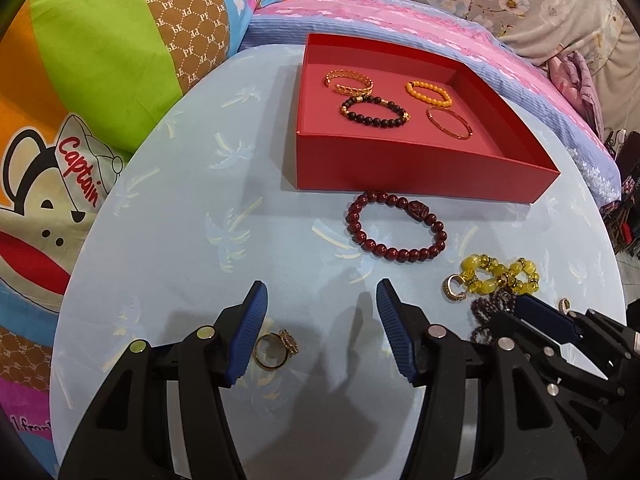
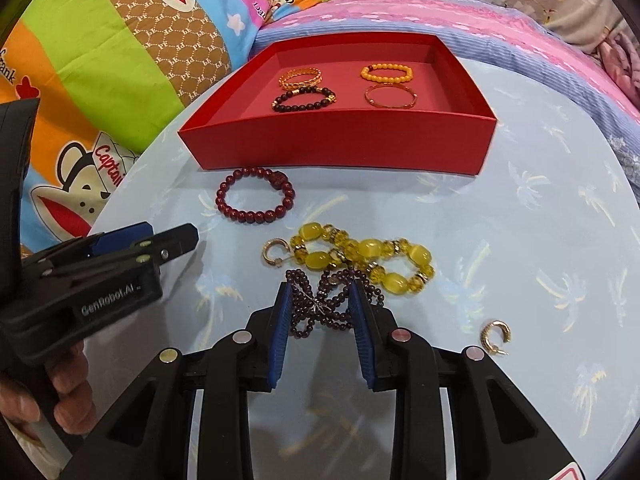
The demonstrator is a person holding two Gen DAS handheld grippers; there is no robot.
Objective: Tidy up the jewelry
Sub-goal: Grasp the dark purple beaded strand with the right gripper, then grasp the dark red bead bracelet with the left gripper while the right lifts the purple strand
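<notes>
Two claws are working this table, and I am going across from my left one to my right. My left gripper (image 1: 322,330) is hovering wide open with nothing between its pads; a gold ring (image 1: 275,350) is lying just inside its left finger, close to touching the blue pad. Ahead of it the dark red bead bracelet (image 1: 394,227) is resting on the pale blue table (image 1: 180,208), just short of the near wall of the red box (image 1: 420,168). Inside that box four bracelets are already lying: a gold leaf cuff (image 1: 349,82), a black bead one (image 1: 374,111), an orange bead one (image 1: 428,94) and a thin bangle (image 1: 449,123).

My right gripper (image 2: 320,312) is standing partly open around the purple bead strand (image 2: 320,300), a pad on each side; I cannot tell whether the pads are pressing on it yet.

I am judging the risks. The strand is lying crossed in loops, so pinching only one loop could let the rest trail and catch. The yellow bead bracelet (image 2: 364,256) is touching or overlapping it just beyond my right fingertips, so it could get dragged along. One gold hoop earring (image 2: 273,251) is sitting ahead and to the left of that claw, another hoop (image 2: 496,334) off to its right. My left gripper is also crowding in from the left, near enough to bump if both move together.
</notes>
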